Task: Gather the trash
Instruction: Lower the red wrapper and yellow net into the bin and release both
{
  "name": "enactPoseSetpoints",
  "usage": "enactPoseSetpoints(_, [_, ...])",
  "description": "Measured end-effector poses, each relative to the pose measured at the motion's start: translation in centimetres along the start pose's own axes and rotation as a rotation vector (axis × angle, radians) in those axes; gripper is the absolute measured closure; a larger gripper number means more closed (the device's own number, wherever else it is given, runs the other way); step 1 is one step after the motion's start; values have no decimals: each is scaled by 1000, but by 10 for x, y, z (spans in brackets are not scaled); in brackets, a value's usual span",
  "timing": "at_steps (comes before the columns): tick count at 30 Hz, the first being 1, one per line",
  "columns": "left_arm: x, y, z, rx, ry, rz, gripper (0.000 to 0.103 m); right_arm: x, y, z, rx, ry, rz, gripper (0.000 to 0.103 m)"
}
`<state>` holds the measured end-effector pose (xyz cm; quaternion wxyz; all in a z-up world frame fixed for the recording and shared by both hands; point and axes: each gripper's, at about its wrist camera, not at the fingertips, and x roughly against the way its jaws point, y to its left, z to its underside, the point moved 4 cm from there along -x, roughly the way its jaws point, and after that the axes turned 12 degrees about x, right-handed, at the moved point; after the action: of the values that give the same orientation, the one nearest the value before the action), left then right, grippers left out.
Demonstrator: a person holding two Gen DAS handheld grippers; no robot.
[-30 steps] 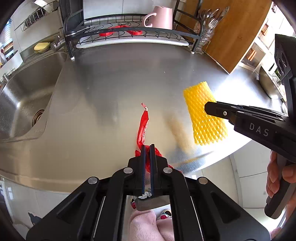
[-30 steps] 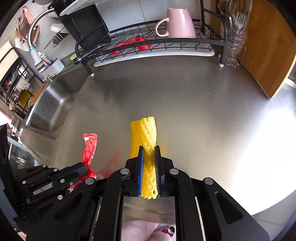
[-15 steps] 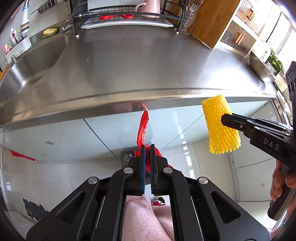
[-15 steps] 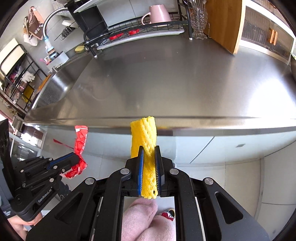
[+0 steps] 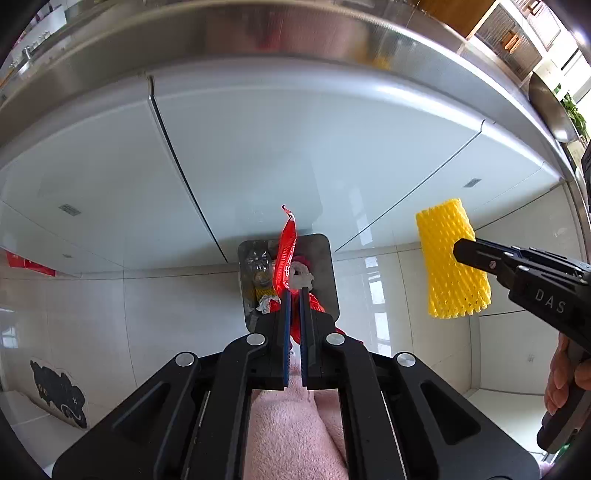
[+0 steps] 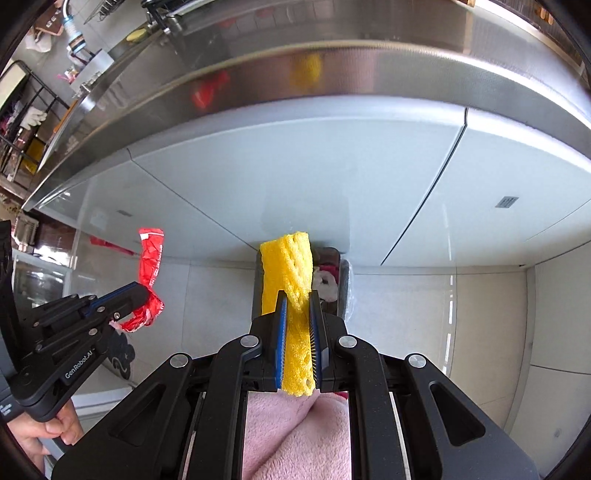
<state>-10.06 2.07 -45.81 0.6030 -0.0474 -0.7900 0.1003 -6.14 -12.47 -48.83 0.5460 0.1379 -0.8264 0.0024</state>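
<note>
With its jaws pinching a red wrapper (image 5: 286, 254), the left gripper (image 5: 293, 295) and the right gripper (image 6: 297, 299), clamped on yellow foam netting (image 6: 286, 269), hang above the floor bin (image 5: 325, 266); the carry step looks complete, so releasing comes next.

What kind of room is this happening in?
Most likely a home kitchen: a stainless steel counter edge runs above pale cabinet doors, a tap shows at the far left, and an open trash bin sits on the tiled floor.
</note>
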Motion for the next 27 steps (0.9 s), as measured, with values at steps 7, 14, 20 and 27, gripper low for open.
enactPoseSetpoints(7, [-75, 6, 5, -43, 66, 5, 100, -68, -12, 3, -58, 28, 18, 91])
enactPoseSetpoints(14, [-138, 9, 7, -72, 114, 5, 100, -142, -18, 7, -95, 80, 8, 90])
enactPoseSetpoints(20, [-171, 13, 10, -92, 145, 5, 100, -180, -23, 10, -127, 118, 0, 90])
enactPoseSetpoints(27, [-193, 17, 16, -91, 182, -1, 100, -208, -26, 6, -134, 154, -21, 90])
